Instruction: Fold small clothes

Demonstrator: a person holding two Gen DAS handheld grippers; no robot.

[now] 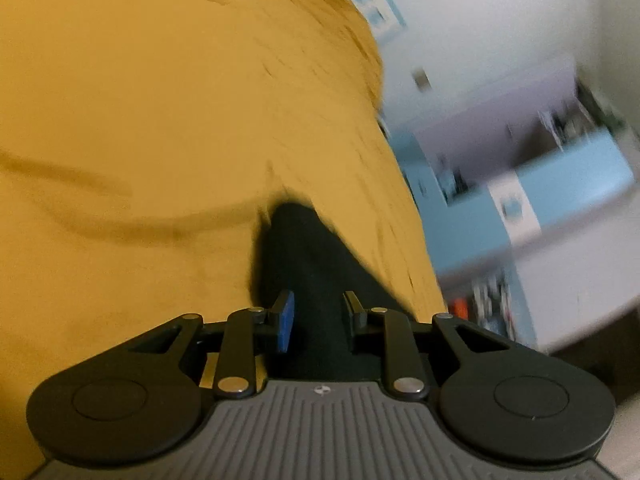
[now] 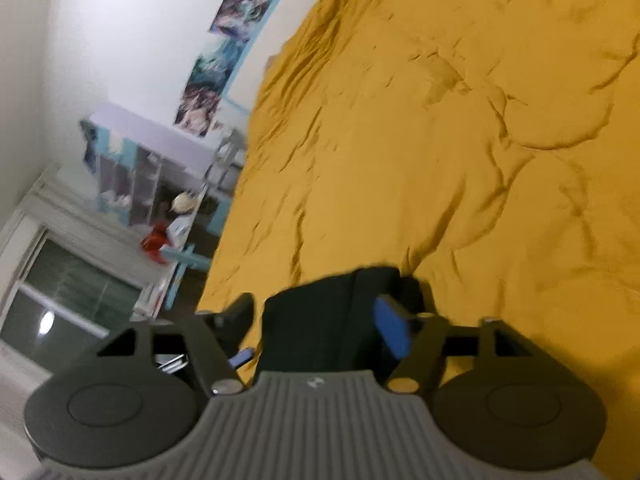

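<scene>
A small black garment [image 1: 308,264] lies on a mustard-yellow bedspread [image 1: 140,120]. In the left wrist view my left gripper [image 1: 318,314] has its fingers on either side of a bunched strip of the black cloth, with a gap left between the pads. In the right wrist view my right gripper [image 2: 316,320] stands wide open with the black garment [image 2: 320,320] between its fingers, over the wrinkled bedspread [image 2: 440,140]. Both views are blurred by motion.
The bed's edge runs beside a white wall with posters [image 2: 224,52]. Blue and white shelves [image 1: 540,200] with small items stand past the bed. A window [image 2: 60,300] and a shelf unit [image 2: 140,172] are at the left of the right wrist view.
</scene>
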